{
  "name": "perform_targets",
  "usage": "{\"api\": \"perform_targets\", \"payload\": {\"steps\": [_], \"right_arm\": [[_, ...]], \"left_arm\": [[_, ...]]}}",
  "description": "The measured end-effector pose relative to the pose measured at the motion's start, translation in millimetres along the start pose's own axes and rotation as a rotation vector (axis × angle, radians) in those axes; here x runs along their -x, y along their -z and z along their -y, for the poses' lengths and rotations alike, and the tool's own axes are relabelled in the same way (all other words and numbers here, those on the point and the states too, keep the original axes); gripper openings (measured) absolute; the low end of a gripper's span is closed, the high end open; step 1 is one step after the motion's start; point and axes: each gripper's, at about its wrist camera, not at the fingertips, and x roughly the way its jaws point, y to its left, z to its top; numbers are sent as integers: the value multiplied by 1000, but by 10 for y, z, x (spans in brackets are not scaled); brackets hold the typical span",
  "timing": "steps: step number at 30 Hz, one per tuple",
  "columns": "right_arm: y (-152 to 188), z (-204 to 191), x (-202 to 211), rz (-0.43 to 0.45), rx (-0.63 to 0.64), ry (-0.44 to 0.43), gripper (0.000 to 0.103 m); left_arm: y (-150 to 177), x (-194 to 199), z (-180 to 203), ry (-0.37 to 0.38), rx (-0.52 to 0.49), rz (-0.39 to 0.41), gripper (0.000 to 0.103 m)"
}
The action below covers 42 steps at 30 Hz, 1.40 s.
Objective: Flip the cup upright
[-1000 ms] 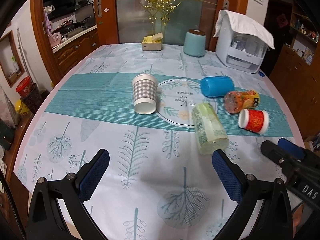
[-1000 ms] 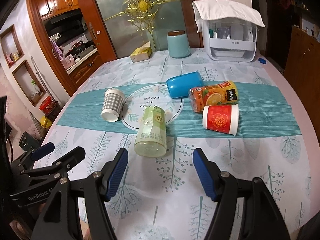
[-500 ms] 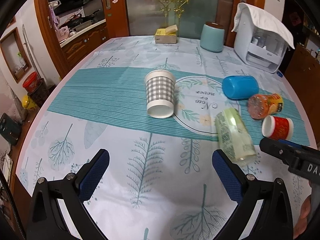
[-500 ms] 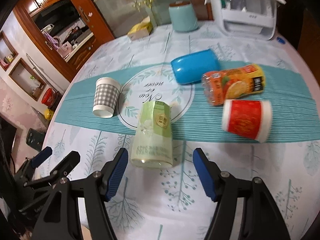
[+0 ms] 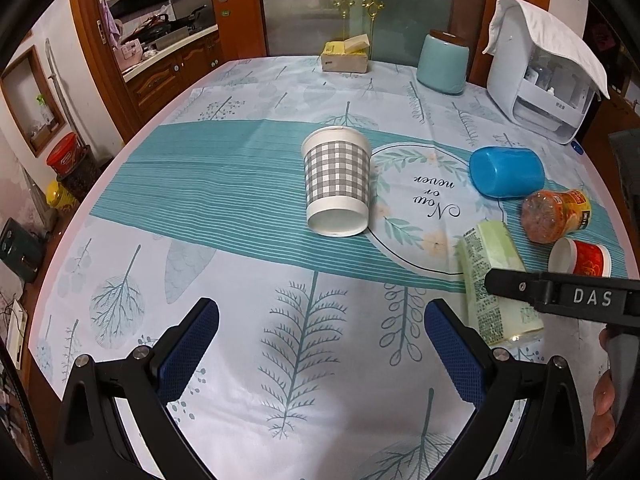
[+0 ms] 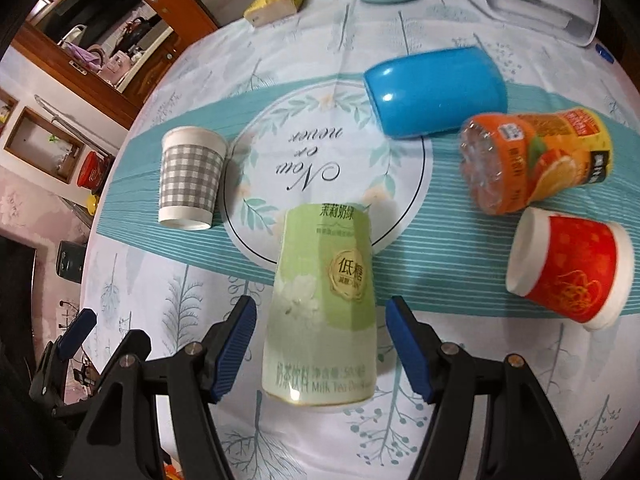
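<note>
Fingers of the right tool straddle the green cup, spread wide, apart.

Wooden kitchen cabinets beside frosted glass door.

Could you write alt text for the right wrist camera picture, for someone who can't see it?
An open right gripper straddles a pale green milk tea cup lying on a leaf-print tablecloth. Beyond lie a grey checked paper cup, blue plastic cup, orange juice bottle and red paper cup.
</note>
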Motion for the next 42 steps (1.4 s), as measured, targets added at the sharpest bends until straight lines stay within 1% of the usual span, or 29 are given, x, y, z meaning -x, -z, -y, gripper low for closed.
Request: {"api": "perform_targets", "payload": {"steps": [4,7,8,9,10,15,20,24,28,31,35,39,42], "right_arm": [[12,23,-102,-40,-18,-10,68],[32,53,-129,-42,-34,-11,67],[37,59,-125,-37,-37,-16,67],[43,70,-113,-29,-39,-21,64],[50,70,-94,-19,-39,-27,62],[98,55,132,54,-31,-29,62],[199,45,412,91,-48,-38,62],[367,73,583,103,-70,-68,62],[610,118,586,68,-100,-101,62],[791,141,500,26,-116,-118,62],[1000,188,358,-23,-145,-136,62],[1117,235,270,-42,-174,-149,62],[1147,262,226,-43,-187,-150,62]], "left_arm": [[-25,-53,-4,-1,-4,-8,102],[-36,-79,1,1,-5,-16,102],[-36,-84,2,3,-5,-19,102],[-35,-85,4,5,-6,-20,102],[-33,-82,12,5,-7,-21,102],[-17,-28,32,18,-14,-20,102],[20,112,38,40,-17,-2,102],[69,202,33,71,-20,-4,102],[160,241,42,111,-30,-33,102],[239,272,51,145,-40,-44,102],[335,286,30,184,-28,-63,102],[411,287,27,190,-22,-70,102],[463,248,28,219,-9,-99,102]]}}
